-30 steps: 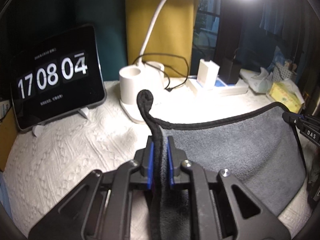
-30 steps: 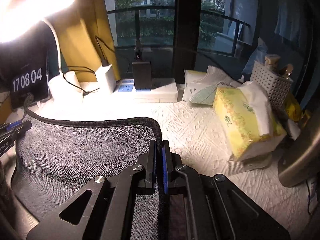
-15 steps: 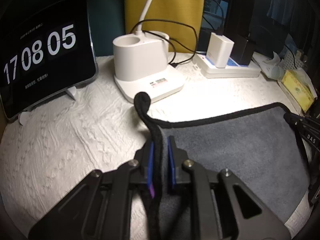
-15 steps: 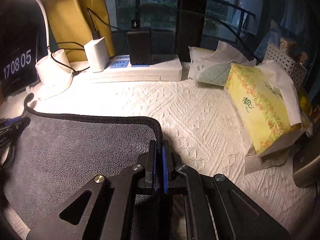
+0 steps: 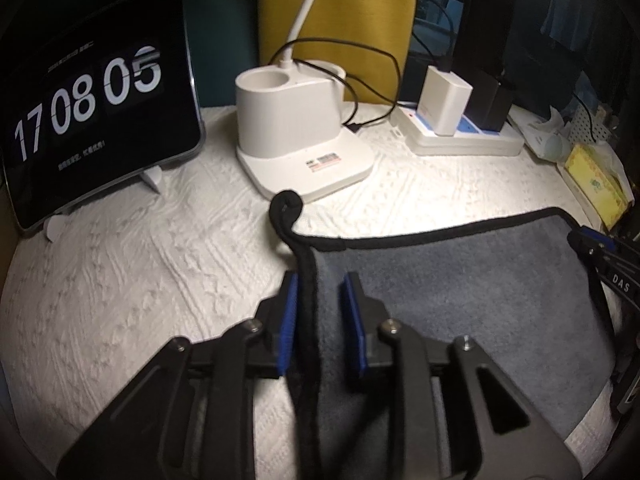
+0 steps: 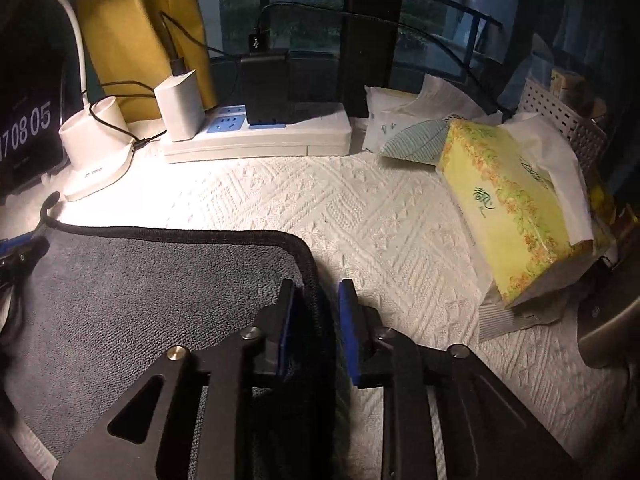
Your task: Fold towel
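A grey towel (image 5: 460, 280) with black piping lies flat on the white textured cloth; it also shows in the right wrist view (image 6: 140, 292). My left gripper (image 5: 320, 284) is open, its blue pads either side of the towel's left edge piping, whose hanging loop (image 5: 286, 206) curls ahead. My right gripper (image 6: 318, 288) is open over the towel's far right corner, the piping lying between the pads. The right gripper's tip shows at the right edge of the left wrist view (image 5: 592, 240).
A clock tablet (image 5: 92, 100), a white lamp base (image 5: 296, 140) and a power strip with chargers (image 5: 460, 132) stand along the back. A yellow tissue pack (image 6: 512, 208), a white basket (image 6: 560, 120) and a dark round object (image 6: 608, 320) sit at the right.
Both grippers lowered the towel's far edge onto the cloth, then opened and let go of it. The towel now lies flat.
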The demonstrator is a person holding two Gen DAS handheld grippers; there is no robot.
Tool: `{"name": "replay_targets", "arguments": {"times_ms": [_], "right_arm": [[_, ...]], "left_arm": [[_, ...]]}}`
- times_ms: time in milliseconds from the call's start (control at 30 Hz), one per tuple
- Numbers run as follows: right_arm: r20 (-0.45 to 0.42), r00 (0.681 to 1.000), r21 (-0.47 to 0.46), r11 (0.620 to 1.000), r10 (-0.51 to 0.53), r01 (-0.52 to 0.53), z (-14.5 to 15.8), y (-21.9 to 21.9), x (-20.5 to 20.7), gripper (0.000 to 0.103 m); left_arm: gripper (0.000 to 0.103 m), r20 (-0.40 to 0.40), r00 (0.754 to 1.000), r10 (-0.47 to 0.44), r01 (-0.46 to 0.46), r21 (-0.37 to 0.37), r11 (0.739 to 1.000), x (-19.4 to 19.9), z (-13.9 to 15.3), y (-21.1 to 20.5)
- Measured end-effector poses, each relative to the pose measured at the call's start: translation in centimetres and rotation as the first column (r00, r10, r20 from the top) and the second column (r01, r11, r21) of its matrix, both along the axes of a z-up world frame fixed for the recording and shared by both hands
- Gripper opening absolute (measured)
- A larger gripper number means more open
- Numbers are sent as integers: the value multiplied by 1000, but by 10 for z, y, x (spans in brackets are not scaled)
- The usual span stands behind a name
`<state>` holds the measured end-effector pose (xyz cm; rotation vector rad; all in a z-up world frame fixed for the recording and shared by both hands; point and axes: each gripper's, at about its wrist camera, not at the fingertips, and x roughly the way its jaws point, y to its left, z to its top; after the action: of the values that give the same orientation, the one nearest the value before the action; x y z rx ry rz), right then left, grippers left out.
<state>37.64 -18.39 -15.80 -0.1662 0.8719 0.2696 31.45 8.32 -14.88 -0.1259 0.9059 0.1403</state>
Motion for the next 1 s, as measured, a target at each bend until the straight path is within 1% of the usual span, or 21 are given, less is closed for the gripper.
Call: {"name": "replay_targets", "arguments": {"times_ms": [67, 167, 233, 400, 700, 800, 1000], "right_arm": [[3, 1000, -2, 1000, 0, 0, 3, 0, -3, 27], [8, 1000, -2, 1000, 8, -8, 7, 1, -10, 27], [14, 1000, 3, 1000, 8, -8, 11, 0, -15, 27], [26, 1000, 17, 1000, 4, -5, 22, -3, -26, 27], [40, 999, 35, 999, 8, -9, 36, -5, -49, 27], [48, 999, 41, 999, 4, -6, 42, -8, -57, 27], [70, 998, 48, 999, -1, -2, 55, -14, -74, 27]], "left_arm": [[36, 8, 1000, 4, -4, -7, 1000, -3, 3, -1], [42, 24, 1000, 11, -11, -3, 1000, -8, 9, -3], [46, 35, 999, 10, -9, -15, 1000, -12, 15, -4], [48, 52, 999, 10, -9, -16, 1000, -23, 25, -8], [54, 87, 996, 1, 2, -26, 1000, -47, 41, -15], [55, 100, 995, -16, 19, -34, 999, -55, 46, -20], [55, 131, 991, -22, 27, -37, 999, -76, 62, -27]]}}
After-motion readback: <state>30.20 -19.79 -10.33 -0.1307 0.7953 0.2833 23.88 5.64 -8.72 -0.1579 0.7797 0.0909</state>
